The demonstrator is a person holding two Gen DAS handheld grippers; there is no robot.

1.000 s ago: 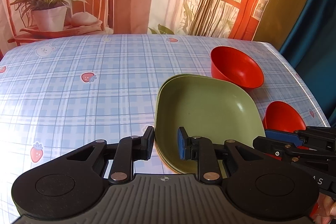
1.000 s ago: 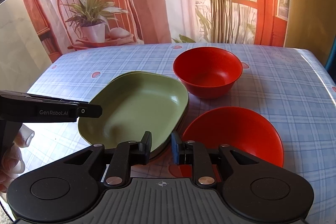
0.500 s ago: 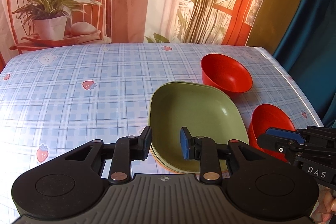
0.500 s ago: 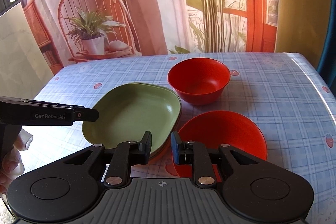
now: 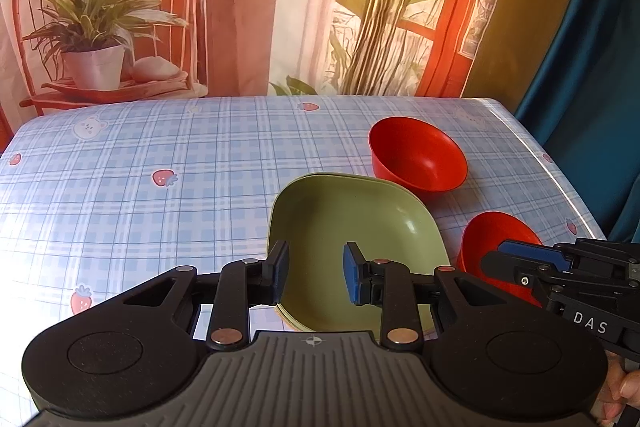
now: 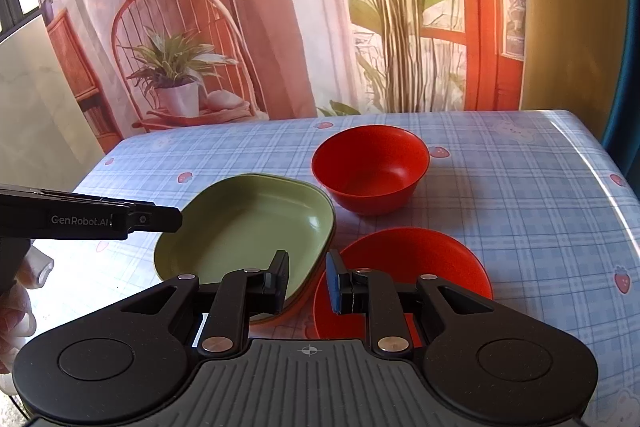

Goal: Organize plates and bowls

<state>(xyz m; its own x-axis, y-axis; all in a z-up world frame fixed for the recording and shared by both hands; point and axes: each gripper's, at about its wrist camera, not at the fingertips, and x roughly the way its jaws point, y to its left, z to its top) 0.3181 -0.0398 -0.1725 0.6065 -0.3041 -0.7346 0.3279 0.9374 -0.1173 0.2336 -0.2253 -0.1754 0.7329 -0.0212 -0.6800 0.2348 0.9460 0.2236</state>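
Green stack, left wrist view: squarish green plastic plates (image 5: pixel 356 227), nested one in another, lie on the blue checked tablecloth with strawberry prints (image 5: pixel 160 219), right of its middle.
Left gripper: the black left gripper (image 5: pixel 314 275) with blue pads hangs above the near left corner of the stack. Its jaws have just been opening and stand apart, with nothing pressed between the pads.
Far bowl: a round red plastic bowl (image 5: pixel 418 157) stands upright just beyond the stack's far right corner.
Near bowl: a second red plastic bowl (image 5: pixel 496 231) sits just right of the stack, partly hidden by the right gripper (image 5: pixel 494 261), which reaches in side-on over it.
Green stack, right wrist view: the plates (image 6: pixel 248 227) lie left of centre, and their near right corner meets the rim of the near bowl (image 6: pixel 420 259); I cannot tell whether they touch.
Right gripper: the right gripper (image 6: pixel 306 277) hovers over that meeting point, with a narrow gap between the pads and nothing clamped.
Far bowl, same view: the far bowl (image 6: pixel 370 175) stands behind both, near the stack's far right edge.
Left gripper, same view: it (image 6: pixel 176 219) juts in from the left above the stack's left rim, side-on, so its opening cannot be read here.
Hand: a person's hand (image 6: pixel 16 307) shows at the left edge.
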